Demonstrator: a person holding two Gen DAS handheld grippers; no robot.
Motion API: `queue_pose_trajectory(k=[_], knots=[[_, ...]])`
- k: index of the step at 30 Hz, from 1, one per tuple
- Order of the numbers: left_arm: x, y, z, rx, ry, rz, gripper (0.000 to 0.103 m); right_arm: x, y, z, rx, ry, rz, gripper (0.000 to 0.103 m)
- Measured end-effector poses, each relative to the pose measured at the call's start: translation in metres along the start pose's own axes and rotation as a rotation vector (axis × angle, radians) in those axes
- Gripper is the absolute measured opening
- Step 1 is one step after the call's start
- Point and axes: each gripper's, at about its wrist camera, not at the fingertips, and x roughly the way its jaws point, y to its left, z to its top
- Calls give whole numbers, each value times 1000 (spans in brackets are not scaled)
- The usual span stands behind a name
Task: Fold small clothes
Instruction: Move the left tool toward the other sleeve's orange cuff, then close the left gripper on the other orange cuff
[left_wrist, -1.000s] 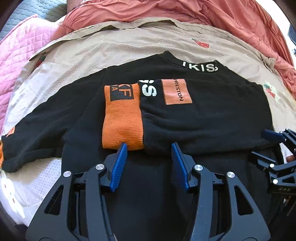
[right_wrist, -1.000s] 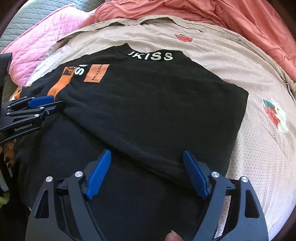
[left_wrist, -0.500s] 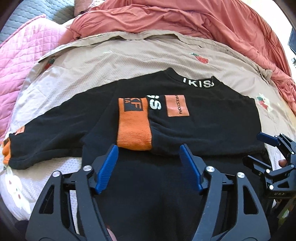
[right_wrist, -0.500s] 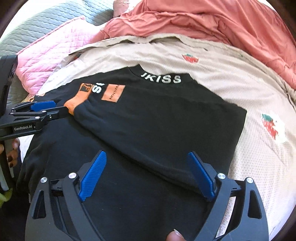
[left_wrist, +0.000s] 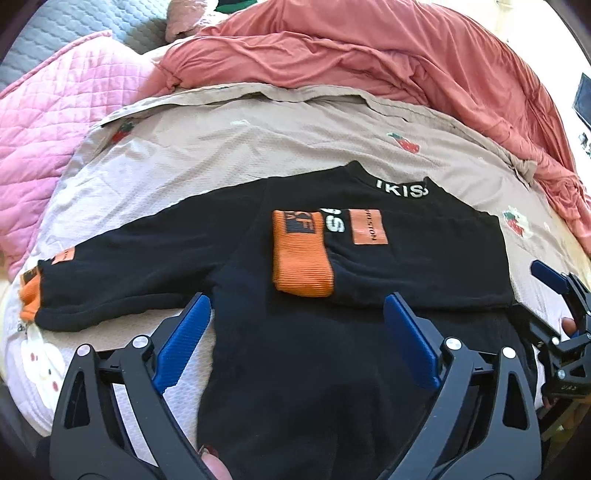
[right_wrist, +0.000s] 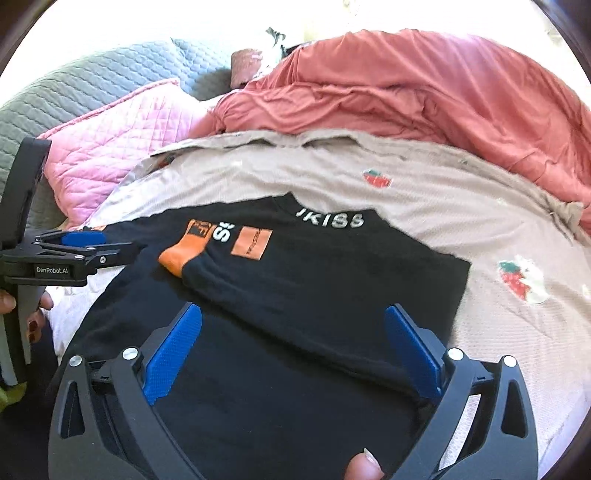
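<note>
A black sweatshirt (left_wrist: 406, 266) (right_wrist: 332, 280) with white collar lettering lies flat on the beige bedspread (left_wrist: 221, 147). One sleeve is folded across the chest, and its orange cuff (left_wrist: 301, 266) (right_wrist: 181, 254) rests near the middle. The other sleeve (left_wrist: 129, 266) stretches out to the left. My left gripper (left_wrist: 295, 301) hovers over the lower body of the shirt. Its jaws are opening and hold nothing. My right gripper (right_wrist: 292, 309) hangs above the folded sleeve's near edge. It is also opening, with no cloth pinched.
A salmon duvet (left_wrist: 369, 55) is bunched along the far side. A pink quilted blanket (left_wrist: 55, 110) lies at the left, with a grey quilted cover (right_wrist: 92, 81) behind it. Strawberry prints dot the bedspread. A person's fingertip (right_wrist: 364, 467) shows at the bottom edge.
Both grippers have spread their jaws wider and lifted back from the sweatshirt, so more of the bed shows. The folded sleeve has stayed where it lay.
</note>
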Motion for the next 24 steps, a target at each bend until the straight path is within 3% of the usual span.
queue_pose_trajectory(k=[8, 13, 24], knots=[[-14, 28, -10, -28, -11, 5, 92, -21, 23, 11, 42, -63, 11, 99], [-19, 51, -15, -55, -17, 23, 92, -19, 58, 12, 8, -41, 29, 99], [-34, 114, -13, -216, -57, 20, 93, -10, 119, 23, -45, -3, 27, 99]])
